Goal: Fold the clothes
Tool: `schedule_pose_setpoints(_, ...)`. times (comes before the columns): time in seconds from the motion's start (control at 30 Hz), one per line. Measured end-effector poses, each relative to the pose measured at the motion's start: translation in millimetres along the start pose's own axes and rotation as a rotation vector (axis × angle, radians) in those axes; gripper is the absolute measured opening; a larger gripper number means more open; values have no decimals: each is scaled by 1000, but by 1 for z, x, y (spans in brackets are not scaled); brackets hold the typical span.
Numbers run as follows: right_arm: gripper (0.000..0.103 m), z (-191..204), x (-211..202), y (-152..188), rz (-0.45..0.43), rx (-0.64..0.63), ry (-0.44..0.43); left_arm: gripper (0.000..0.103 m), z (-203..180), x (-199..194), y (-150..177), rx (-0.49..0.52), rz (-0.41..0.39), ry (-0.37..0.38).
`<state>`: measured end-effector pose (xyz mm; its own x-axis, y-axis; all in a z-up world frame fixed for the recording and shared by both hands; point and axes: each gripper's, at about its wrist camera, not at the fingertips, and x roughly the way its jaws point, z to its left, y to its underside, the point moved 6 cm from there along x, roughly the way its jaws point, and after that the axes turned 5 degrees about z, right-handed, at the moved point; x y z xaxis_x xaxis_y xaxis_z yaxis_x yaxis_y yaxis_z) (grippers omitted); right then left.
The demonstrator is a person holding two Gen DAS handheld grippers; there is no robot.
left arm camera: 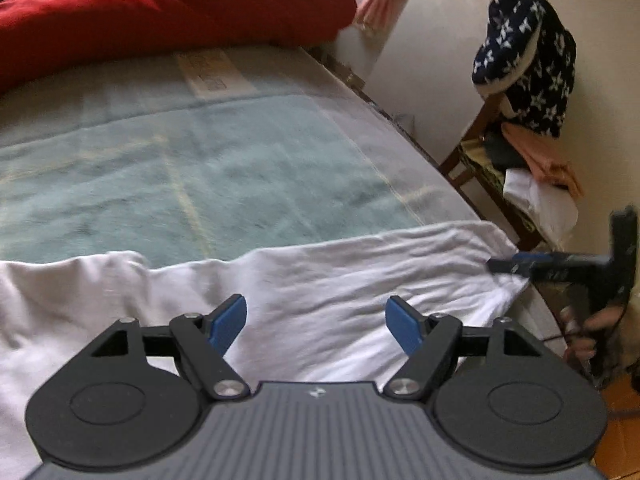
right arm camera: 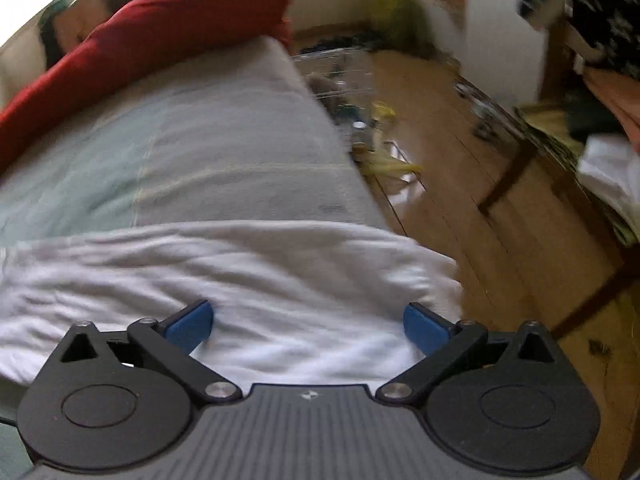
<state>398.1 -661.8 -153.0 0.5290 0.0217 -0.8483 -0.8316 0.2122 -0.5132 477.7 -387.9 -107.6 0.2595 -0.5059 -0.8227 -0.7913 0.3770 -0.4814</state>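
White garment [left arm camera: 320, 280] spread wrinkled across lower half of both frames, on teal blanket [left arm camera: 200, 168]. Left gripper [left arm camera: 316, 322] spread wide above it. Right gripper [right arm camera: 308, 326] likewise spread, gripping nothing. Red bedding [left arm camera: 160, 12] at upper left.

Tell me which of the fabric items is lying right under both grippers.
The white garment, spread across the bed's near end; the red blanket lies at the far end.

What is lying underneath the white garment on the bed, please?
The white garment lies on a pale green blanket that shows beyond its far edge. What sits directly beneath the cloth is covered and cannot be seen.
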Motion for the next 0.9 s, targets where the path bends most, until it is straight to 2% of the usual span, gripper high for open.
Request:
schedule_pose_setpoints(0.1,103,20,-1,6,2,-69,-24,76,1,12,2,-2,26,-33)
schedule_pose_setpoints(0.33,103,63,-5,21,2,-219,-83,79,3,23,-5,2,53,-47)
schedule_pose_setpoints(0.47,103,45,-19,28,9,-137,-91,81,1,25,-16,7,53,-43)
schedule_pose_setpoints(0.53,103,45,-26,29,22,-131,-77,81,-1,20,-24,5,36,-38)
schedule_pose_setpoints(0.67,103,71,-47,29,-11,-169,-127,81,2,-10,-29,-19,-15,-42)
schedule_pose_setpoints(0.77,103,107,-58,29,-44,-237,-182,82,12,-34,-22,-11,-12,-79)
schedule_pose_setpoints(0.9,103,164,-60,31,-32,-308,-293,82,36,-70,-1,11,17,-179)
